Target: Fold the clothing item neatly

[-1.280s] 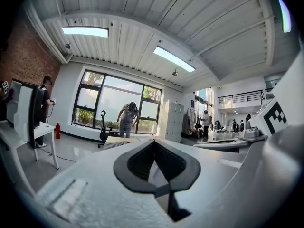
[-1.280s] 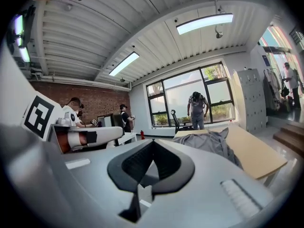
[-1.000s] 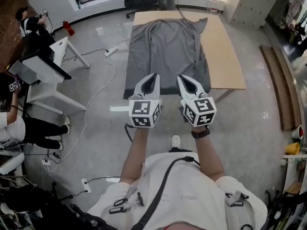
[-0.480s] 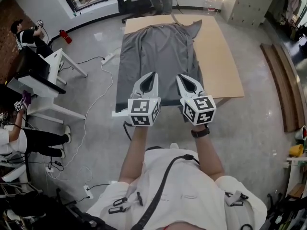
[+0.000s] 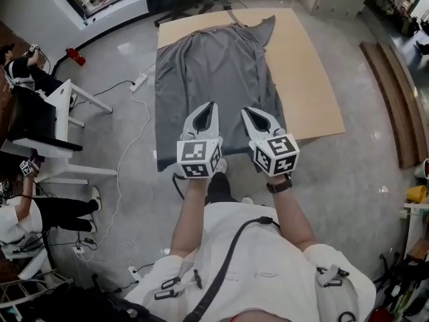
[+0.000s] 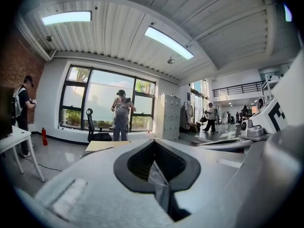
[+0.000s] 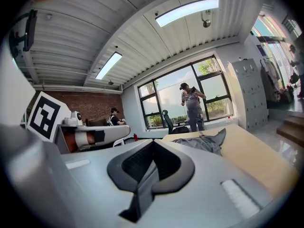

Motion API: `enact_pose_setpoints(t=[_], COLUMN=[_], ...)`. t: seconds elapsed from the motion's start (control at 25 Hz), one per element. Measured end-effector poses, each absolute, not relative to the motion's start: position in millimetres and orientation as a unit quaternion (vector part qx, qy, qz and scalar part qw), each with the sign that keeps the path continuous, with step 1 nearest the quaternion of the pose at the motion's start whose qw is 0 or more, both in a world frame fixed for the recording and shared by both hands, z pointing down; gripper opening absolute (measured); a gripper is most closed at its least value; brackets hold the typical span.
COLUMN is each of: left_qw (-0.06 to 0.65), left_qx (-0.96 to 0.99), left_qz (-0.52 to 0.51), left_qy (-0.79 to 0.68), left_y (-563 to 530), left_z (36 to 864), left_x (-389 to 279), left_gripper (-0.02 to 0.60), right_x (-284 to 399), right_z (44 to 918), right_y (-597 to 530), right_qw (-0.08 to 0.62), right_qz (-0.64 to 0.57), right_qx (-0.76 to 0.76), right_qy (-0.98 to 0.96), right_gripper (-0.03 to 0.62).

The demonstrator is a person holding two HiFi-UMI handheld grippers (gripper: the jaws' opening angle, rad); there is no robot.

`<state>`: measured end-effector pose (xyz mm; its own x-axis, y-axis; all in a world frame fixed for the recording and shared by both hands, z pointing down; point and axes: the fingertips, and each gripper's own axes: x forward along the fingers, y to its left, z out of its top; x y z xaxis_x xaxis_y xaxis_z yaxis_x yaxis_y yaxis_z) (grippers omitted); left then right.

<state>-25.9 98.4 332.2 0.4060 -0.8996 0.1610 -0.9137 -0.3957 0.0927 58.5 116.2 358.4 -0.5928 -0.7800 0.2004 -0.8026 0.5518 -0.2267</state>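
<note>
1. Both your tongs are closed and grip nothing. The left tongs point(image 5: 210, 106) and the right tongs point(image 5: 247, 111) sit side by side, pointing forward at the garment, each with its jaws pressed together and nothing between them.
2. The garment point(image 5: 214, 59) lies spread out on the bench point(image 5: 305, 66), straight ahead of both tongs. Its near hem hangs over the bench edge just below their tips, and one pointed corner sticks out at the far end, beyond the right tongs.
3. By my judgement, the folding has not begun. I can make out no fold, and neither tongs touches the cloth.
4. Everything is left for you to do: open the tongs, take hold of the cloth, make the folds and square up the result.
5. No container takes part here. I see no box, bin or basket near either tongs.
</note>
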Motion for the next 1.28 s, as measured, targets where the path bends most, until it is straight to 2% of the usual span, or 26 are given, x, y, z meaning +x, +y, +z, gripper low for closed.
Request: enact_pose_setpoints(t=[0.36,0.6,0.72,0.96,1.28], left_qw=[0.09,0.156,0.179,0.199,0.236], left_qx=[0.856,0.874,0.884,0.898,0.887], left_qz=[0.043,0.068,0.089,0.152,0.217], left_qy=[-0.508,-0.456,-0.422,-0.361,-0.332], left_y=[-23,-87,-114,-147,-203], left_z=[331,368,389,440,516], left_x=[-56,-73,-59,-19,45], left_gripper=[0.0,0.0,0.0,0.002,0.002], right_x=[36,27,62,179,198], right_z=[368,394,410,462,543], right_y=[15,-15,-11,21,50], right_qw=[0.042,0.066,0.073,0.076,0.13], right_qz=[0.155,0.179,0.19,0.27,0.339], right_qx=[0.478,0.511,0.556,0.647,0.636], right_qy=[-0.864,-0.838,-0.806,-0.709,-0.681], right_gripper=[-0.002,-0.002,-0.002,-0.002,-0.002])
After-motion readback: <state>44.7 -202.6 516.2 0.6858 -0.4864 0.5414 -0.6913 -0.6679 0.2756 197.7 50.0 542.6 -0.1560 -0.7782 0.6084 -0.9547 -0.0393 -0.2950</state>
